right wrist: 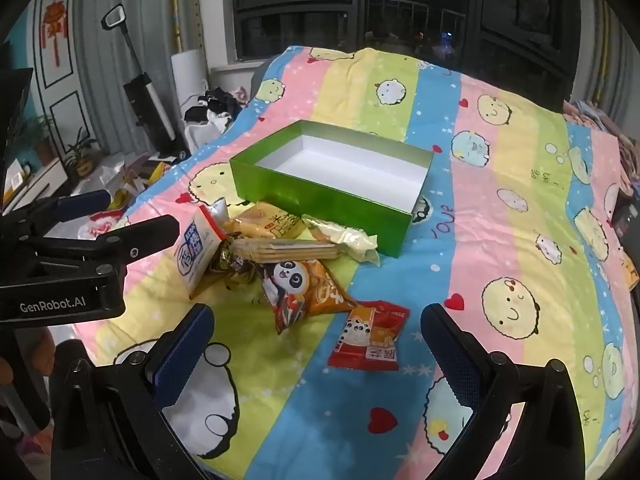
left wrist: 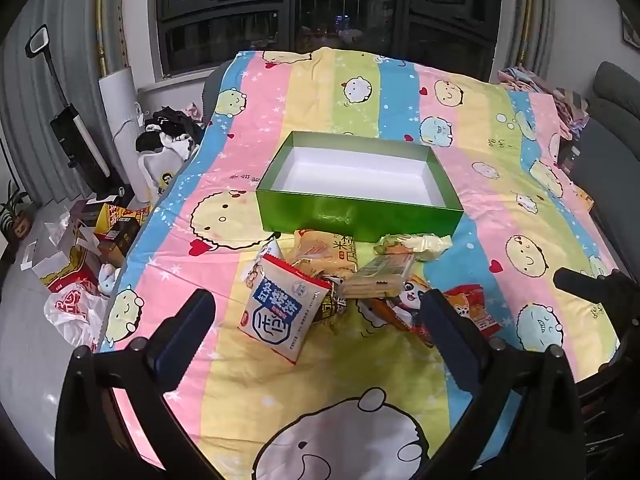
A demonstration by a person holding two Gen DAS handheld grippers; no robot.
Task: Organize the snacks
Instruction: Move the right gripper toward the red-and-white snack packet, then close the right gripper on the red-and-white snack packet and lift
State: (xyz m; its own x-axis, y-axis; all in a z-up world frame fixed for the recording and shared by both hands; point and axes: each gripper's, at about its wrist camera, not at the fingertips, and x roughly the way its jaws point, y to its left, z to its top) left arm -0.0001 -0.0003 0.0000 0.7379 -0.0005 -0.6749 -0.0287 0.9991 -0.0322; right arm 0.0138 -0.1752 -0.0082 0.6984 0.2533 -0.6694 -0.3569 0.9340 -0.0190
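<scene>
Both grippers hang with fingers spread wide and nothing between them. The left gripper (left wrist: 316,320) is tilted down over the white-and-blue snack packet (left wrist: 280,312), which leans on the heap of snacks. The right gripper (right wrist: 316,340) hovers nearest the red packet (right wrist: 370,334), lying apart from the heap with the panda-print orange bag (right wrist: 304,288) just beside it. Behind these, a flat wafer pack (right wrist: 284,249) lies across the heap, and a pale crinkled wrapper (right wrist: 344,240) touches the front wall of the empty green box (right wrist: 320,200). All rest on a cartoon-print quilt (right wrist: 500,220). The risks look plain: the soft quilt may bunch up into a pinch, slick foil may slip free, and the overlapping packets may drag neighbours along or nudge the light box.
</scene>
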